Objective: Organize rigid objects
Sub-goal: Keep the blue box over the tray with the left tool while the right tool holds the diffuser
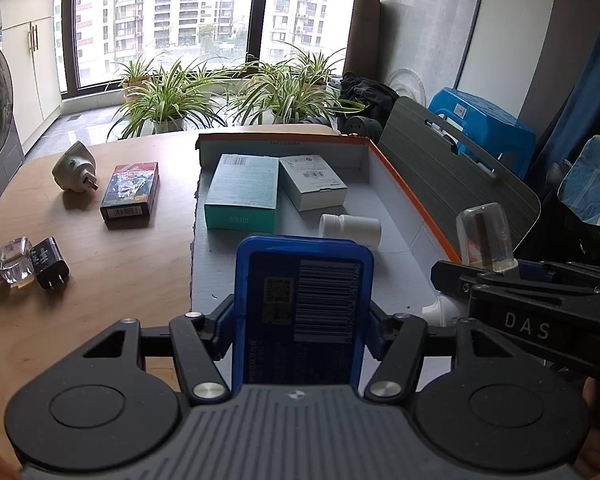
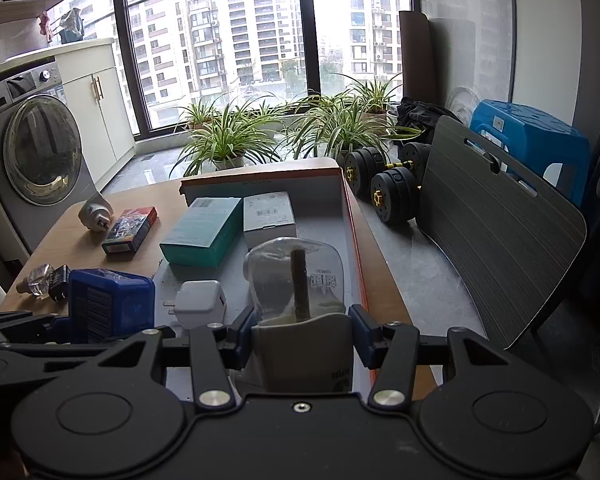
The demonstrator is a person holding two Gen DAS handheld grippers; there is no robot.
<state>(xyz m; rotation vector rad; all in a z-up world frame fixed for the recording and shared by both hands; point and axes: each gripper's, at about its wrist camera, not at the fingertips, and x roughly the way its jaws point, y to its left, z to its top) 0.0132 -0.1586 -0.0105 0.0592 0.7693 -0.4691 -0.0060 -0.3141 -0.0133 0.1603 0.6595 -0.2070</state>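
Both hand-held grippers point(image 1: 302, 320) point(image 2: 302, 332) clamp objects.

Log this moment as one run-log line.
left gripper: shut on blue box | right gripper: shut on clear-capped bottle | both over tray | table: four items left

We see our left gripper point(image 1: 302, 320) with black arms, round black discs, silver screws, blue finger pads point(image 1: 223, 332) and a ribbed grey body. Our right gripper point(image 2: 302, 328) looks the same, but its body is black; white letters "DAS" mark its side.
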